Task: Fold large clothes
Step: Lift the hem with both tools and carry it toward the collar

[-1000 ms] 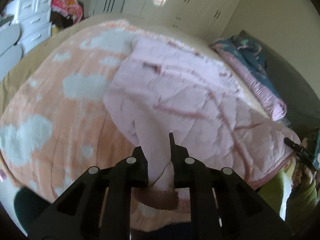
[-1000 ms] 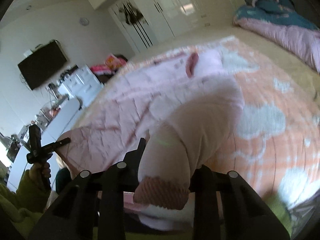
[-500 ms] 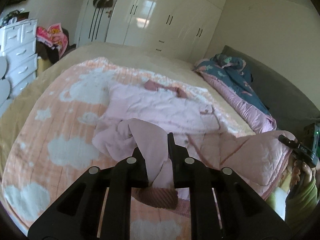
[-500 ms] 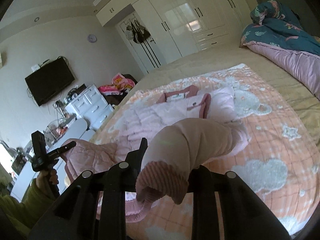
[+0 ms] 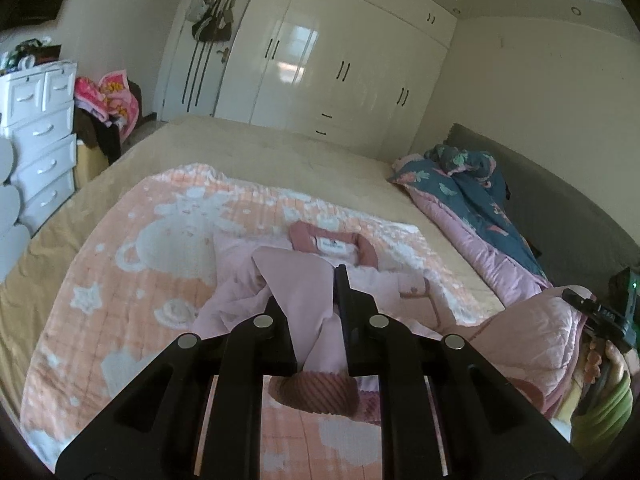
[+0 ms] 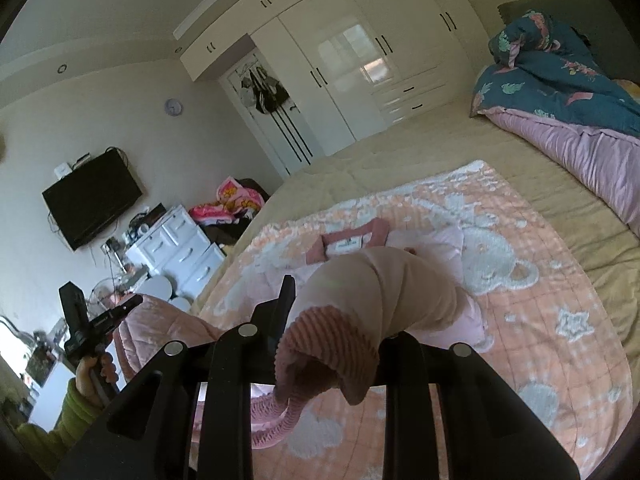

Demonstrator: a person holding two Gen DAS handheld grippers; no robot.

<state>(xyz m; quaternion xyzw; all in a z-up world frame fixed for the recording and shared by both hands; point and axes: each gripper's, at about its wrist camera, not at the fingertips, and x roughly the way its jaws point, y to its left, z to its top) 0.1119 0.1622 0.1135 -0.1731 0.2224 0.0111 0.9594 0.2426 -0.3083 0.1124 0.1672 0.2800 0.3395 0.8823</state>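
In the left wrist view we see bare tan bed (image 5: 256, 152) in the upper middle, past the peach blanket (image 5: 120, 280), with room to pass. At the right a rolled quilt (image 5: 472, 208) lies along the bed edge and blocks that side, and white drawers (image 5: 40, 140) stand at the left edge. In the middle the pink jacket (image 5: 304, 280) is bunched up right in front of us.

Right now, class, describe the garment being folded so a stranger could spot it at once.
Find the bed, then its peach blanket. On it lies a pale pink jacket; darker ribbed collar and cuffs set it apart.
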